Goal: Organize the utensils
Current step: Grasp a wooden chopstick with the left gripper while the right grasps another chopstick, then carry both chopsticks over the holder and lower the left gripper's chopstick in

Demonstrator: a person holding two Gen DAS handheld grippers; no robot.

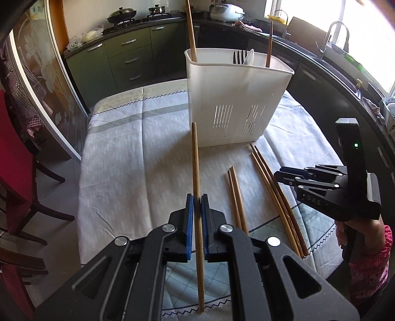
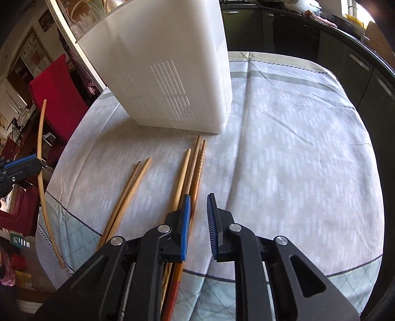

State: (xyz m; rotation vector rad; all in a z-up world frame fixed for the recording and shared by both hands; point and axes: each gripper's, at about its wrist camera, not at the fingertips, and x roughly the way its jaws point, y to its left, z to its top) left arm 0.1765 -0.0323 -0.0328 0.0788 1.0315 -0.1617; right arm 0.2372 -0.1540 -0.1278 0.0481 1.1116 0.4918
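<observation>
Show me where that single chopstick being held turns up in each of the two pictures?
Left wrist view: the held chopstick runs up the centre, clamped between the left gripper fingers.
Right wrist view: the same chopstick is the curved pale stick at the far left edge, held by the left gripper.
Shared landmark: the white caddy behind the loose chopsticks.

A pale checked tablecloth (image 1: 128,148) covers the table. On the left stands a red chair (image 1: 14,158), near a glass sliding door (image 1: 49,74) with flower etching. At the far side, green cabinets (image 1: 130,54) carry a dark counter with a lidded wok (image 1: 122,14) and a white rice cooker (image 1: 226,11). On the right, a faucet (image 1: 333,37) stands by the window.
</observation>
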